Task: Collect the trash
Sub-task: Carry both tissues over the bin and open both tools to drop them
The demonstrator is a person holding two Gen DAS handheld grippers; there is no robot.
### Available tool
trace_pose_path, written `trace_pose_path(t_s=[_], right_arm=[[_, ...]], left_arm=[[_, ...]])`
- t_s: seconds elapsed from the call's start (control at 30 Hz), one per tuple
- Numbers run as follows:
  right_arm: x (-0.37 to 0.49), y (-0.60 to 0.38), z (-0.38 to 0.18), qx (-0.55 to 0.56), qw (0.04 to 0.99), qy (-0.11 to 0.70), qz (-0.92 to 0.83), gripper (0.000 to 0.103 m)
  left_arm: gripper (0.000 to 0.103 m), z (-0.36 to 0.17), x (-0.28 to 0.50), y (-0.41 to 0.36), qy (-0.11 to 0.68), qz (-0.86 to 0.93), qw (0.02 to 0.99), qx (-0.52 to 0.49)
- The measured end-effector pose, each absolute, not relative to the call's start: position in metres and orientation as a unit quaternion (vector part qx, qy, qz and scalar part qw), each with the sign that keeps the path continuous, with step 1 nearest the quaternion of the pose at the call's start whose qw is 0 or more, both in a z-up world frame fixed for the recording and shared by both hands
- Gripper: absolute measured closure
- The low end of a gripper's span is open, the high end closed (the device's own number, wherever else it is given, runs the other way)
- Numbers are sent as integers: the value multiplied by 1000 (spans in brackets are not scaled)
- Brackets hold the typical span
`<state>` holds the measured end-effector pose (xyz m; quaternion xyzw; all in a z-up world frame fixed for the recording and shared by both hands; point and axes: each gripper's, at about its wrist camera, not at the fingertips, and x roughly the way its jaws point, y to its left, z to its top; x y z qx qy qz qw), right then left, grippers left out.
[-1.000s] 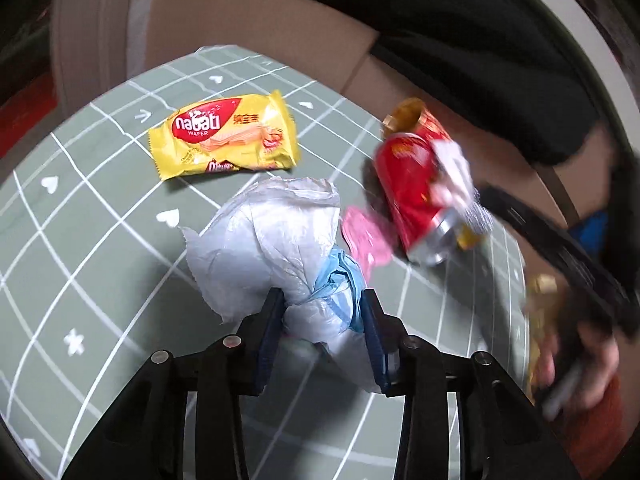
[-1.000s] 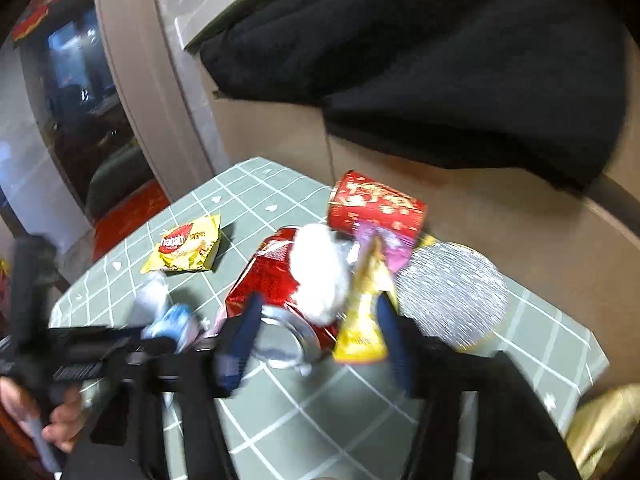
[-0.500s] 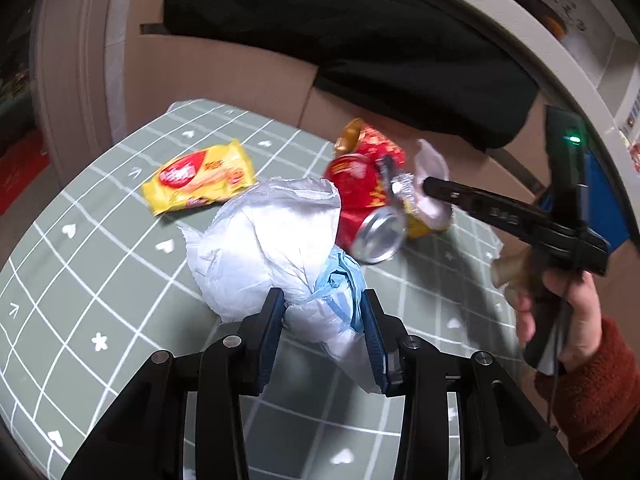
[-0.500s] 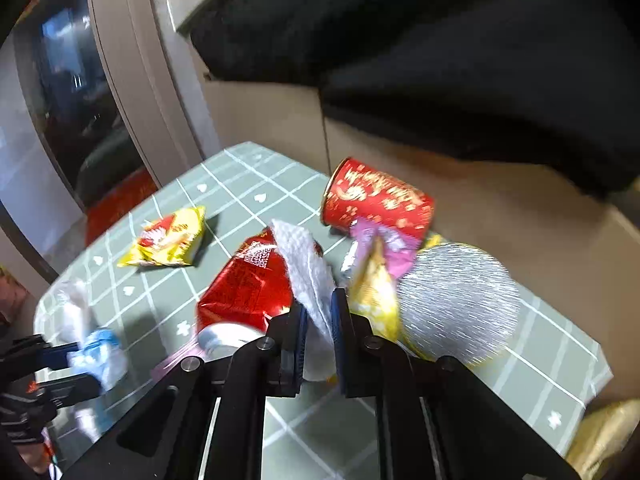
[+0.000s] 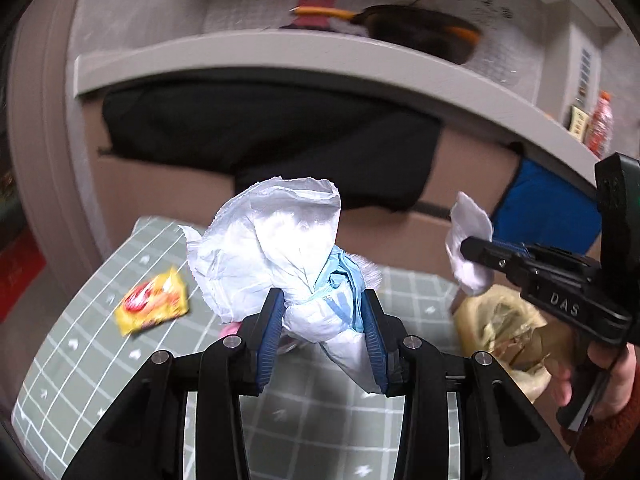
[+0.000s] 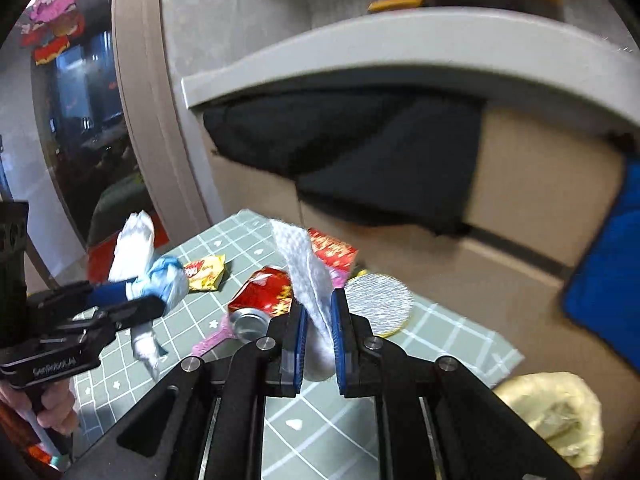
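White crumpled tissue with blue scrap clamped between left gripper fingers, held above worktop. Right gripper fingers closed on white paper towel, also lifted. Red can, yellow wafer packet, silver disc lie on worktop.

Our two grippers, the left gripper and the right gripper, are black with blue ribbed pads, round silver screws and white letters on the side, and our bare hand has a dark red sleeve.
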<state>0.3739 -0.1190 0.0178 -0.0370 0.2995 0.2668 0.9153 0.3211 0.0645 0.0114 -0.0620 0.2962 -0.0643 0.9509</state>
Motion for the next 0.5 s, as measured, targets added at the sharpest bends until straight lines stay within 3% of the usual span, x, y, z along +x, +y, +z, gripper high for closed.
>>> trace_pose_path(t_s=[0.5], right_arm=[[331,-260,50,15,952,252,171,91]], left_arm=[[63,35,332,-69,269,-176,947,-19]])
